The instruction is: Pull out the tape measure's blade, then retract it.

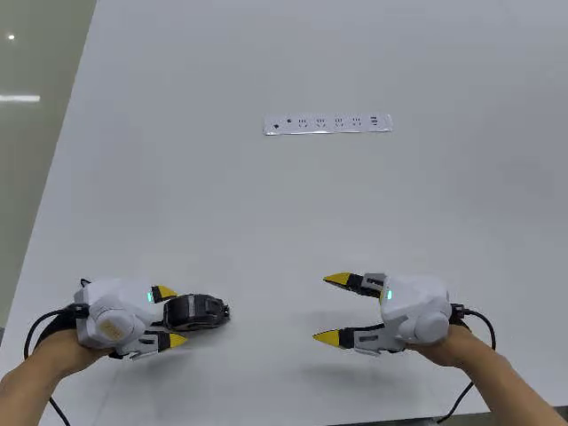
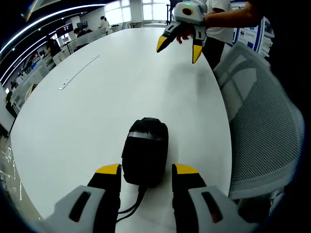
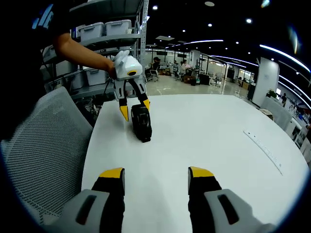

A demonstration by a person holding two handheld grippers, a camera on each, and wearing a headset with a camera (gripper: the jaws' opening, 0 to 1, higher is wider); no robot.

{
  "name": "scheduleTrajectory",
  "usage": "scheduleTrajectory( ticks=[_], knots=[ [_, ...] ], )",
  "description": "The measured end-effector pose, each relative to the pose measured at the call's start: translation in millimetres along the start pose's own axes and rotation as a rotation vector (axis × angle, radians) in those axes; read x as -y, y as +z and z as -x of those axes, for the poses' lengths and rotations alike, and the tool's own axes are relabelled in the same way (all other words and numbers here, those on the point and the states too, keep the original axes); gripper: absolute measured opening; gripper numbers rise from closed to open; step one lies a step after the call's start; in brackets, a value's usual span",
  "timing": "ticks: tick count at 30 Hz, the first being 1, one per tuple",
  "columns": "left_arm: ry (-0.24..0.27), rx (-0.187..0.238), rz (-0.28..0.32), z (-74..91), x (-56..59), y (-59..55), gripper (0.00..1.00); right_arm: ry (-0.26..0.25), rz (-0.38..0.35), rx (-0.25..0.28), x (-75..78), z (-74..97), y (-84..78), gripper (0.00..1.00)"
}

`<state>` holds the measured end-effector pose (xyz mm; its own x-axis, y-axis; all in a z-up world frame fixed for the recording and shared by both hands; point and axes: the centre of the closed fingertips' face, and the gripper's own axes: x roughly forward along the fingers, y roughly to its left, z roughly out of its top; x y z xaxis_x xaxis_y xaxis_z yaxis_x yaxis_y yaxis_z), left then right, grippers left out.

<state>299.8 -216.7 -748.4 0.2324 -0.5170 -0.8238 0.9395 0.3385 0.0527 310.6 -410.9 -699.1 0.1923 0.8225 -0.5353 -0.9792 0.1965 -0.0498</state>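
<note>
Broad white table (image 1: 266, 204), smooth matte top, rounded far end as seen from the gripper views. Those views also catch a white mesh chair (image 2: 257, 107) at the table edge, and the right gripper view a steel rack with lidded grey bins (image 3: 104, 29); their contents can't be made out.

Left gripper (image 1: 172, 315): white shell, black jaws with yellow tips, one either side of the tape (image 1: 197, 311). Can't tell if they press on it or just flank it. Right gripper (image 1: 330, 308): same build, jaws spread wide, holding nothing, well apart from the left.

Flat white power strip (image 1: 327, 123) lies mid-table, far off.

Tape is black, rounded and chunky, with a grey band across its top, resting on the table near the left edge.
</note>
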Motion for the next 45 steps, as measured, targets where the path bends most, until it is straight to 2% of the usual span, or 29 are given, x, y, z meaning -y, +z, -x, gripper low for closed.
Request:
scheduleTrajectory(
  ticks=[14, 23, 31, 45],
  knots=[
    [-0.019, -0.005, -0.036, -5.4, -2.0, 1.6, 0.30, 0.068, 0.023, -0.008, -2.0, -30.7, 4.1, 0.49],
    [-0.046, -0.020, -0.072, -5.9, -1.4, 1.3, 0.29, 0.111, 0.036, -0.005, -4.1, -56.3, 8.0, 0.45],
    [-0.052, -0.031, -0.065, -5.8, -1.3, 0.9, 0.28, 0.141, 0.031, 0.001, -5.5, -73.6, 11.0, 0.43],
    [-0.066, -0.021, -0.053, -6.6, -3.1, 2.2, 0.28, 0.185, 0.027, 0.003, -9.1, -101.2, 11.2, 0.36]
  ],
)
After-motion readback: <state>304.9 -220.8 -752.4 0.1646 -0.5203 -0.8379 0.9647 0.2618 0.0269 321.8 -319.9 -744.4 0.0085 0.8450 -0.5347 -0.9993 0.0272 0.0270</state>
